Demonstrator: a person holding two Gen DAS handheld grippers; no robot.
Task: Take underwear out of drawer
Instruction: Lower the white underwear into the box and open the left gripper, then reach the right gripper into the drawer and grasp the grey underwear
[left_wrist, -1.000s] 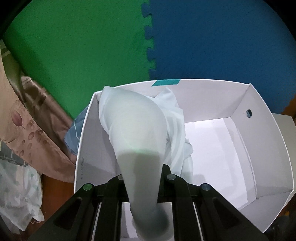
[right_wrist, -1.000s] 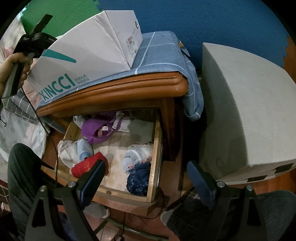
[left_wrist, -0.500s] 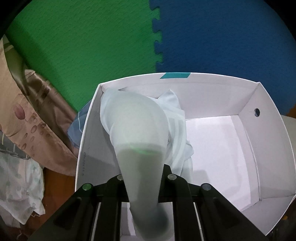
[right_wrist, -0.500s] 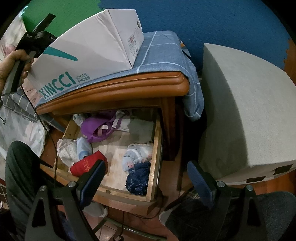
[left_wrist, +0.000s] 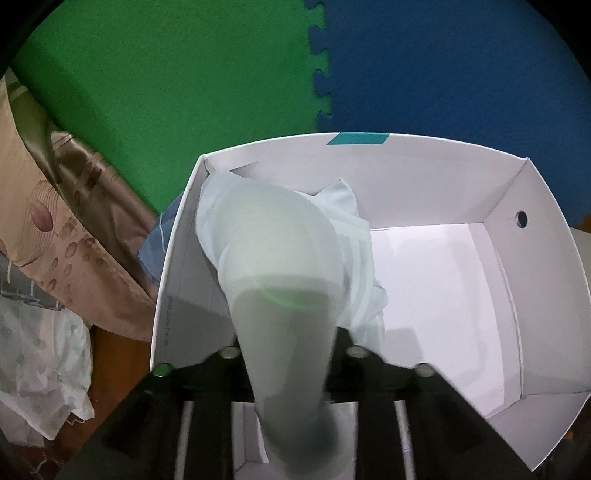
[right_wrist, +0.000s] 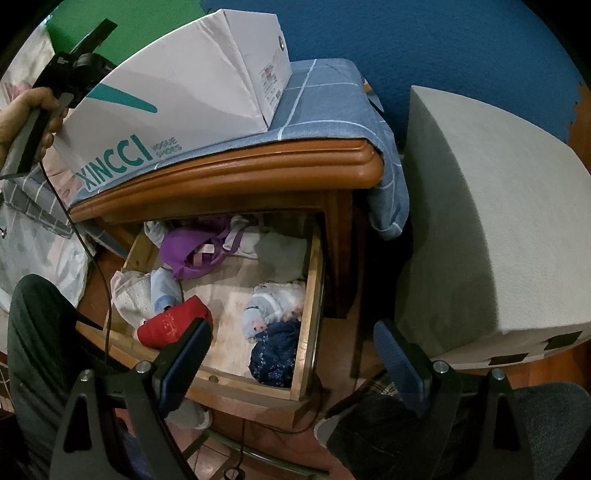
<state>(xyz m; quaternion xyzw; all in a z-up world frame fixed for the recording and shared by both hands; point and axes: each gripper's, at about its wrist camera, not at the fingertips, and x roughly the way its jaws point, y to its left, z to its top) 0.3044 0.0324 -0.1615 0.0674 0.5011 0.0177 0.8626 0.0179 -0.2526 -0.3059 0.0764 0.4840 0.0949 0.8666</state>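
My left gripper is shut on pale light-blue underwear, which hangs from it into the left part of the white shoe box. The cloth hides the fingertips. In the right wrist view the left gripper shows at the box's left end. My right gripper is open and empty above the open wooden drawer. The drawer holds purple, red, pale blue and dark blue garments.
The box stands on a blue checked cloth over the wooden nightstand. A grey padded block stands right of the nightstand. Green and blue foam mats lie behind. Bedding is to the left.
The left gripper has shifted a little so the box sits lower and further right in its view, the underwear still held. The right gripper has barely moved.
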